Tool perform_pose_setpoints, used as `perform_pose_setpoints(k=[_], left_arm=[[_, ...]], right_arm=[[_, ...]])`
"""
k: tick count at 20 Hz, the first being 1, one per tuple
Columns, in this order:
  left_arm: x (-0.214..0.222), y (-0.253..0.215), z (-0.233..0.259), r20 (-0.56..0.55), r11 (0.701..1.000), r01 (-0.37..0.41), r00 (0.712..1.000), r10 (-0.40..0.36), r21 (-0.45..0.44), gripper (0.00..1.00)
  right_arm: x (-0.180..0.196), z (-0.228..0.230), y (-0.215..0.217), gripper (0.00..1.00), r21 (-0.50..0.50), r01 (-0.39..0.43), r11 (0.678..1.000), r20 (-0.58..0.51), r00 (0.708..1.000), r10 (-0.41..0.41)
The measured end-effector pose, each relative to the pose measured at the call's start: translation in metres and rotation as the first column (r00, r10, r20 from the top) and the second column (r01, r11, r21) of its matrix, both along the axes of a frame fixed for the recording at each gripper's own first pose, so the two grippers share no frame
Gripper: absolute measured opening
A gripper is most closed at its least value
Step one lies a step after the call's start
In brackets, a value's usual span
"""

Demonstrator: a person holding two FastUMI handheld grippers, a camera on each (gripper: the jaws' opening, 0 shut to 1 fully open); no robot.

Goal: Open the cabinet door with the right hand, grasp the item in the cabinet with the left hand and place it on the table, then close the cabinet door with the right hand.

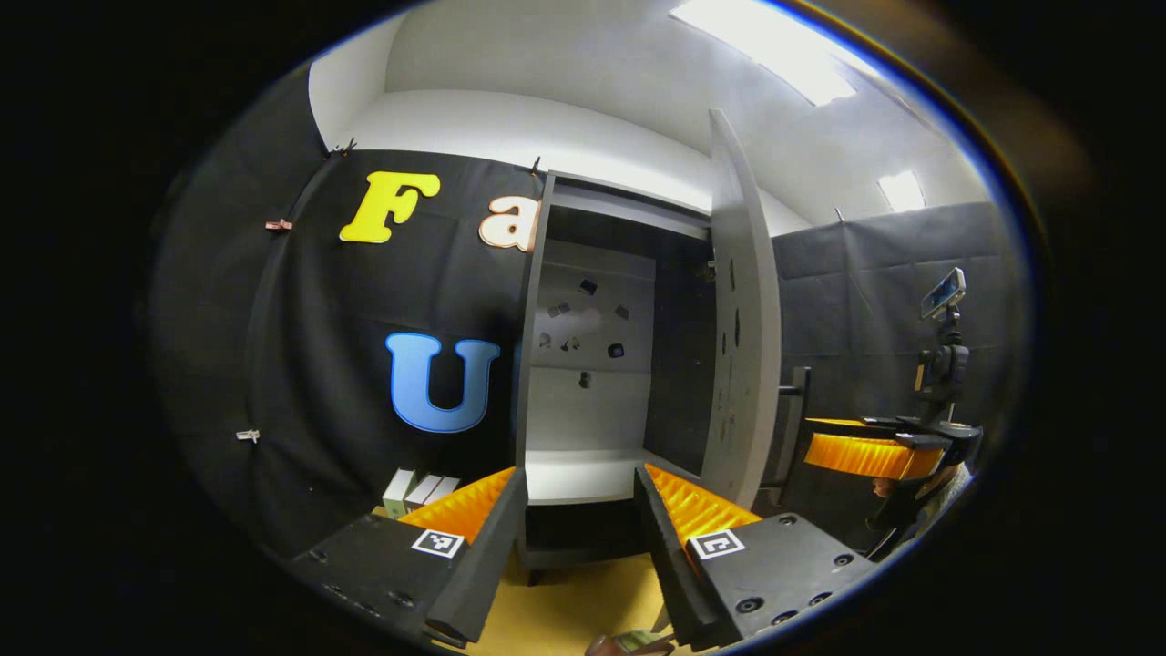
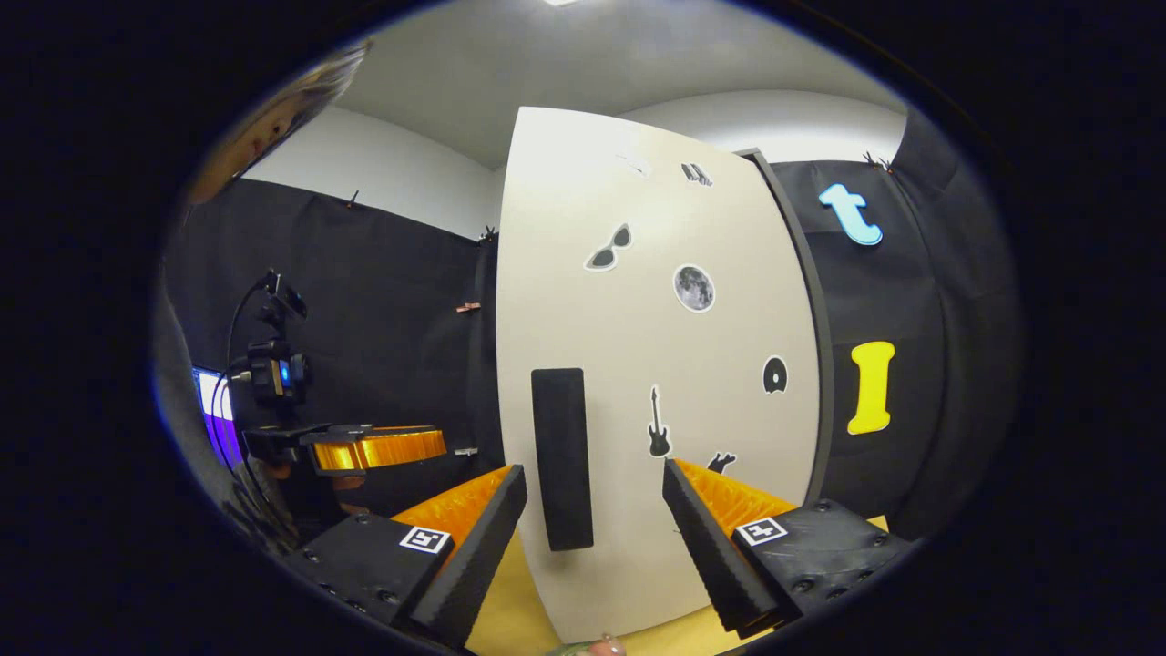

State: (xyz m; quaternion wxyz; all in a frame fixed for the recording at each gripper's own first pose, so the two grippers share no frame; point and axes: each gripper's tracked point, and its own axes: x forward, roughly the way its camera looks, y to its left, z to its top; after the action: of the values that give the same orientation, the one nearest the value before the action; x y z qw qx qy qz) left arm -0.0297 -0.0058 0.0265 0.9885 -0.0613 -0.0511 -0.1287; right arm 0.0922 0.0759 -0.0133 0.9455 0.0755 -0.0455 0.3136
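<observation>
The left gripper has its 2 fingers wide apart with nothing between them. It points at the cabinet. The cabinet door stands open. Small dark stickers dot the back wall inside. The right gripper is near the door's handle. Small boxes sit on the yellow table.

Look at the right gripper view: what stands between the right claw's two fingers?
The door handle, a dark upright bar on the pale cabinet door, stands in the open gap of the right claw, untouched.
</observation>
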Motion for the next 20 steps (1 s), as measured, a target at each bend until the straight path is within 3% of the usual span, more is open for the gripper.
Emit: perform_pose_setpoints(k=[3,5,7,10,11,12,14,16,17,20], left_arm=[[0.002,-0.003,-0.001,0.001,0.999,0.034,0.999,-0.034,-0.002,0.70],[0.004,0.000,-0.002,-0.013,1.000,0.023,1.000,-0.023,0.006,0.75],[0.006,-0.002,-0.001,-0.006,1.000,0.010,1.000,-0.010,0.013,0.75],[0.007,-0.014,-0.005,-0.011,1.000,0.026,1.000,-0.026,-0.009,0.75],[0.008,-0.018,-0.006,-0.016,0.999,0.037,0.999,-0.037,-0.012,0.70],[0.009,-0.019,-0.006,-0.019,0.999,0.038,0.999,-0.038,-0.008,0.75],[0.014,-0.017,-0.003,-0.014,1.000,0.006,1.000,-0.006,0.012,0.70],[0.019,-0.014,0.001,-0.001,0.999,-0.047,0.999,0.047,0.011,0.77],[0.022,-0.011,0.004,0.006,0.996,-0.085,0.996,0.085,0.007,0.74],[0.030,-0.007,0.004,0.014,0.986,-0.166,0.986,0.166,0.033,0.83]], right_arm=[[-0.002,-0.004,-0.002,0.98,-0.001,0.035,0.999,-0.001,0.999,-0.035],[0.000,-0.002,-0.020,0.98,-0.006,0.103,0.995,0.023,0.994,-0.103],[0.008,-0.006,-0.049,0.98,-0.016,0.234,0.972,0.013,0.972,-0.234],[0.005,-0.002,-0.073,0.98,0.038,0.362,0.932,0.003,0.932,-0.362],[0.000,0.003,-0.080,0.97,0.052,0.396,0.917,0.013,0.918,-0.397],[-0.002,0.006,-0.088,0.97,0.051,0.434,0.899,0.024,0.900,-0.436],[-0.004,0.005,-0.097,0.97,-0.001,0.488,0.873,0.053,0.872,-0.487],[-0.004,0.000,-0.099,0.97,-0.057,0.521,0.851,0.054,0.853,-0.519],[-0.003,-0.003,-0.095,0.97,-0.069,0.521,0.851,0.048,0.854,-0.518],[-0.001,-0.012,-0.087,0.98,-0.088,0.493,0.866,0.010,0.869,-0.494]])
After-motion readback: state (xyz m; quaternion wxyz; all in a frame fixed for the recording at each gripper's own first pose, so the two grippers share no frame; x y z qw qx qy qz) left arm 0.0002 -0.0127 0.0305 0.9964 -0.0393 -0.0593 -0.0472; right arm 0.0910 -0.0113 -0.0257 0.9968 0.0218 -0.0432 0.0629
